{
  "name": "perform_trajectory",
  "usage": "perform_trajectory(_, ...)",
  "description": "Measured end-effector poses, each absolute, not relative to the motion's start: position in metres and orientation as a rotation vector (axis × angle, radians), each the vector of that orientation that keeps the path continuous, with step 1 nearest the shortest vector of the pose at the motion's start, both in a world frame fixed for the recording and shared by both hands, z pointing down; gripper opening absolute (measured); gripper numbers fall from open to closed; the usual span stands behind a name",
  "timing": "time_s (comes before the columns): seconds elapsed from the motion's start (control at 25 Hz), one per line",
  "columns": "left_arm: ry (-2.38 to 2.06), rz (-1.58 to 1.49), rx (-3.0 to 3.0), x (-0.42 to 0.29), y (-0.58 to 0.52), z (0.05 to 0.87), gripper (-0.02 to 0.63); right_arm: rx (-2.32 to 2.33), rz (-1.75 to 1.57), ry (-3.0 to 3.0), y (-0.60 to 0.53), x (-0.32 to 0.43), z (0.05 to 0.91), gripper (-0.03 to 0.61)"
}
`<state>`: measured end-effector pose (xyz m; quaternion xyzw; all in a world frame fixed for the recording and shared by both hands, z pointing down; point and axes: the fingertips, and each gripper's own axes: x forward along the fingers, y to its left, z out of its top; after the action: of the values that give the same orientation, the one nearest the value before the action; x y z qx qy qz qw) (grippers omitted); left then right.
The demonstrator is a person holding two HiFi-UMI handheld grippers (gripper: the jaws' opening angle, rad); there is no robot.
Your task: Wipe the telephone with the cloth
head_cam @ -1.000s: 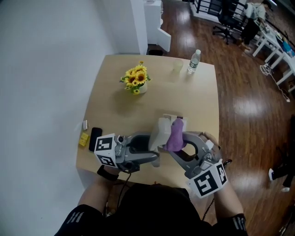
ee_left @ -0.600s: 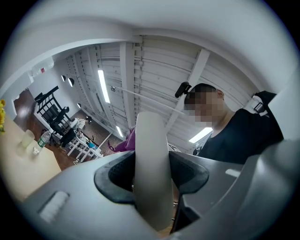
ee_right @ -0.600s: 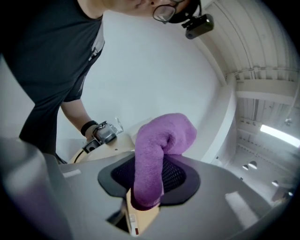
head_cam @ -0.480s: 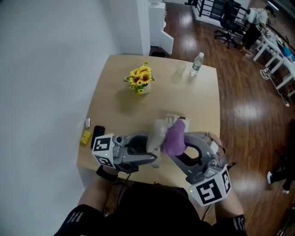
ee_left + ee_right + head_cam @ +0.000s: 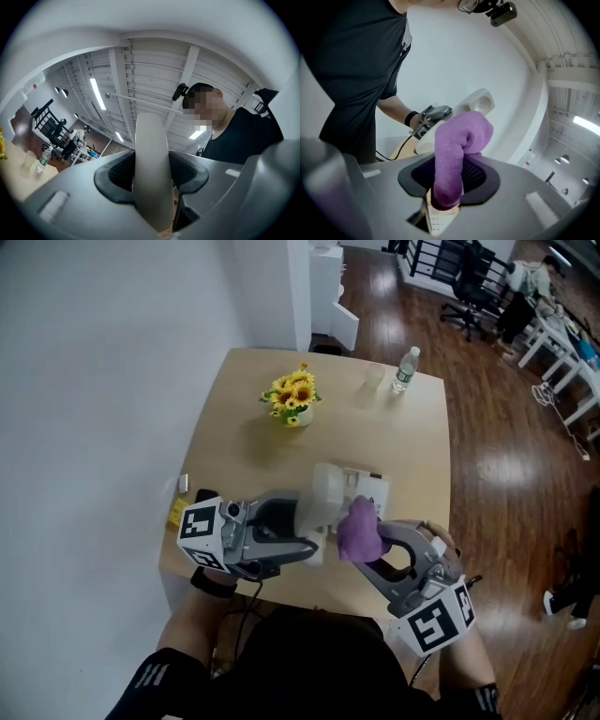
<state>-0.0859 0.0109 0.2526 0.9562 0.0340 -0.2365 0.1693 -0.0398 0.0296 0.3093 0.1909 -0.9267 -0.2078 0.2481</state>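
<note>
- Two pairs of jaws are both closed on something. The left gripper point(image 5: 152, 185) pinches the handset point(image 5: 151, 140) across its narrow middle, and the right gripper point(image 5: 449, 185) clamps a folded wad of cloth point(image 5: 459, 136).
- Held at mid-length, the handset has both its ends free for wiping. It looks like hard, smooth plastic, so it is probably stiff and light. Its curved, glossy shell could slide or swivel between the pads if rubbed hard from one side.
- The cloth is thick, purple and soft. It is gripped by its lower fold, so a rounded pad bulges out past the jaws, and that free bulge is the face to wipe with. It should give under light pressure and mould to the handset's curve. A firm shove would more likely turn the handset than clean it.
- In the head view the handset is raised off the counter point(image 5: 412, 427) and tilted upward, just beside the cloth. Whether the two touch I cannot tell.
- The base point(image 5: 367, 486) lies flat on the counter just beyond the two grippers. Its keypad shows under the right jaws in the right gripper view. It likely needs no gripping, only strokes light enough not to push it along the wood.
- Flowers point(image 5: 293, 395) and a bottle point(image 5: 404, 369) stand at the counter's far side, well apart from the work.
</note>
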Motion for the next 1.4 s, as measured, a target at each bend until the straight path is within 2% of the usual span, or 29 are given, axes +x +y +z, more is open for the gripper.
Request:
perform_trajectory(0.56, 0.161, -0.813, 2.720, -0.089, 0.013, 0.217, 0.204, 0.319, -0.506, -2.464, 0.062, -0.065, 0.366, 0.130)
perform_trajectory(0.92, 0.150, -0.806, 2.714, -0.085, 0.010, 0.222, 0.204, 0.414, -0.558, -2.510, 0.038, -0.061, 0.326, 0.129)
perform_trajectory(1.4, 0.086, -0.740, 2.714, -0.081, 0.005, 0.237, 0.204, 0.246, -0.370, -2.481, 0.057, -0.059, 0.394, 0.130)
